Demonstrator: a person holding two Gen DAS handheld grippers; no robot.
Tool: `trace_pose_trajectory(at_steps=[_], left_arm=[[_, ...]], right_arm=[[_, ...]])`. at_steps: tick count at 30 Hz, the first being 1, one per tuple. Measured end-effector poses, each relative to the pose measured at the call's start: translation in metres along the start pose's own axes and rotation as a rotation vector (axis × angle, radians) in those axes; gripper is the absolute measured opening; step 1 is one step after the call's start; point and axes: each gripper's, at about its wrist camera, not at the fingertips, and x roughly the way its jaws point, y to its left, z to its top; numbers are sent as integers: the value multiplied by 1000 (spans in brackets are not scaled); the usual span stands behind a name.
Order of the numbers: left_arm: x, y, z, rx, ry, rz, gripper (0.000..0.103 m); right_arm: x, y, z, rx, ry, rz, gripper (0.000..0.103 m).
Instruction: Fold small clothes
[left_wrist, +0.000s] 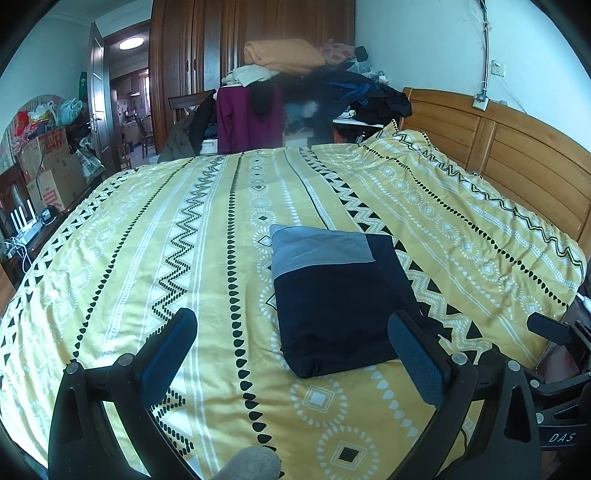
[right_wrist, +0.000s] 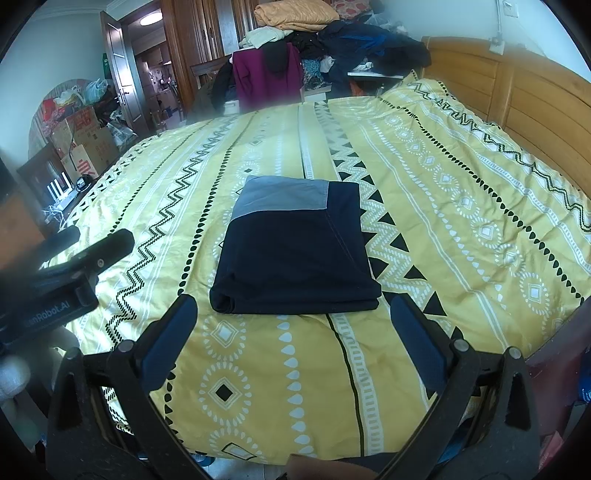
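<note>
A folded garment (right_wrist: 295, 251) lies flat on the bed (right_wrist: 461, 177), near the middle of the yellow cover with its black and white shapes. It is dark blue, with a grey patch at the far end, and it makes a neat block. The right tongs (right_wrist: 293, 325) are spread wide and hold nothing — the near edge of the folded garment sits just past the blue pads (right_wrist: 170, 339), between them. The left tongs (left_wrist: 291, 339) are wide too and hold nothing; from this side the garment (left_wrist: 332, 295) lies toward the right pad, which covers a bit of its near corner. Both tongs hang above the cover, apart from the cloth. Behind the bed there is a big pile of clothes (left_wrist: 295, 81) — and a wooden headboard (left_wrist: 517, 147) stands on the right.
</note>
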Motion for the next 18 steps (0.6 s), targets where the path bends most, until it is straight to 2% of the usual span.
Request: trace_pose_trajectory(at_steps=[18], left_arm=[[3, -4, 0, 10, 2, 2, 103]], right_arm=[[3, -2, 1, 4, 3, -1, 103]])
